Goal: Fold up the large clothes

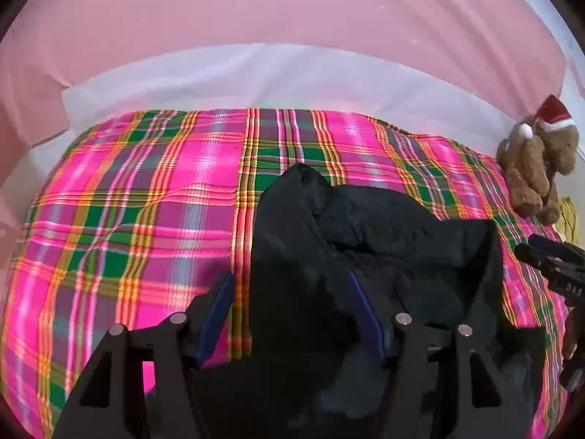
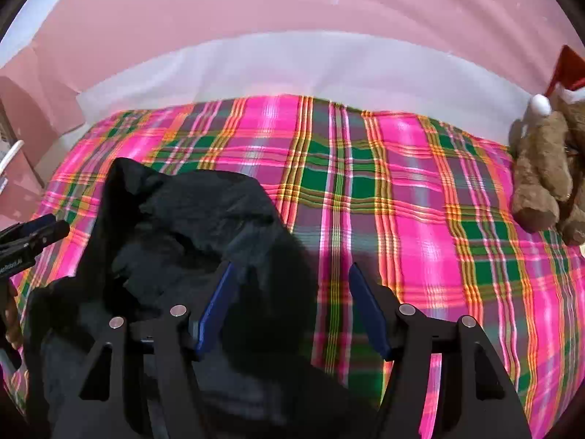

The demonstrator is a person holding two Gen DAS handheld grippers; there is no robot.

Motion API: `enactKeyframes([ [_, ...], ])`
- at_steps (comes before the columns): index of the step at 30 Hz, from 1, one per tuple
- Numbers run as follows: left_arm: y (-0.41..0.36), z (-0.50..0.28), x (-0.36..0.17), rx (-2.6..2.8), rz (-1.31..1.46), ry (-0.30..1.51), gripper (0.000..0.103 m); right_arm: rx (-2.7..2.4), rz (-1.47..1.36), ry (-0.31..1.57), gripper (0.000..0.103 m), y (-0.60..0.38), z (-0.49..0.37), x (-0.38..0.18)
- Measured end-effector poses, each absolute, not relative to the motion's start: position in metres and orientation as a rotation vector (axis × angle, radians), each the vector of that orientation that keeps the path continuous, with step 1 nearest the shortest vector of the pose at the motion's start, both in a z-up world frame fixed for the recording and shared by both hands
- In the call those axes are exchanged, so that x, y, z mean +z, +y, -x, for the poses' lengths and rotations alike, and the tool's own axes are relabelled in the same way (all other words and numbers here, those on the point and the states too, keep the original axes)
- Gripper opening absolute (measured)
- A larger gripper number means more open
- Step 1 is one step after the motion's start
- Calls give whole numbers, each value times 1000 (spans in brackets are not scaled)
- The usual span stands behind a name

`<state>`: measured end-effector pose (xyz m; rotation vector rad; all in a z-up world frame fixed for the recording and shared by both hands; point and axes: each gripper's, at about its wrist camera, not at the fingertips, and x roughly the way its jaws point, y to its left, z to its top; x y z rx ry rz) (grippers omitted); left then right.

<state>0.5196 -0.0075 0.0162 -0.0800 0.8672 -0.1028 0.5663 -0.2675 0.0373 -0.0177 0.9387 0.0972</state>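
Left wrist view: the left gripper [image 1: 290, 285] is hovering over a bed, its jaws standing spread. A raised fold of the black garment [image 1: 384, 241] is sitting between the 2 blue pads [image 1: 219, 307], but the pads are not pressing on it. The garment is lying crumpled on the plaid blanket [image 1: 128, 201], toward the near right part of the bed in this view, with 1 peak of cloth rising at its far edge. The right gripper [image 1: 526, 247] is entering at the right edge, just beside the garment's right border. A brown teddy bear [image 1: 537, 168] in a red and white hat is sitting on the far right corner of the blanket, well apart from the garment. A white sheet [image 1: 256, 77] is showing beyond the blanket, and a pink curtain [image 1: 256, 3] is hanging behind it.

Right wrist view: the right gripper [image 2: 290, 285] is likewise holding its jaws spread. Dark cloth of the garment [image 2: 175, 226] is lying against the left pad, while the right pad is standing over bare plaid blanket [image 2: 420, 201]. The left gripper [image 2: 58, 225] is showing at the left edge, beside the garment. The teddy bear [image 2: 541, 179] is sitting at the far right.
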Motion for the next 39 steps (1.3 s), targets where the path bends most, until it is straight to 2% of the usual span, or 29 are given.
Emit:
enactKeyframes([
  [6, -9, -568, -12, -83, 65, 915, 66, 102, 30, 1002, 64, -263, -604, 9],
  [7, -8, -574, -16, -86, 79, 918, 66, 93, 43, 1012, 59, -261, -608, 5],
  [8, -8, -578, -19, -92, 90, 928, 64, 92, 50, 1024, 35, -260, -611, 2],
  [9, -9, -583, -23, -104, 99, 938, 60, 95, 46, 1039, 22, -258, -613, 0],
  [10, -11, -586, -27, -118, 102, 949, 40, 90, 49, 1038, 11, -256, -612, 0],
  [11, -14, -588, -32, -118, 88, 969, 7, 93, 64, 1021, 8, -252, -609, 2],
  [12, -17, -588, -36, -112, 73, 983, 0, 100, 78, 1005, 7, -248, -604, 6],
  [22, 9, -508, 25, -130, 145, 748, 0, 182, -35, 769, 6, -254, -509, 79],
  [28, 16, -478, 44, -214, 194, 754, 0, 196, -5, 754, 6, -243, -474, 88],
  [30, 14, -488, 44, -211, 225, 787, 4, 198, -6, 774, 6, -241, -476, 84],
  [31, 11, -496, 42, -214, 233, 809, 25, 197, -3, 779, 6, -239, -477, 81],
  [32, 7, -505, 39, -204, 236, 829, 57, 200, -2, 780, 6, -240, -478, 78],
  [33, 4, -516, 35, -190, 234, 841, 68, 208, -4, 781, 6, -240, -479, 75],
  [34, 0, -522, 31, -187, 224, 846, 73, 215, -8, 782, 6, -241, -481, 72],
  [39, -22, -575, -5, -151, 176, 918, 73, 233, -36, 791, 6, -247, -486, 55],
])
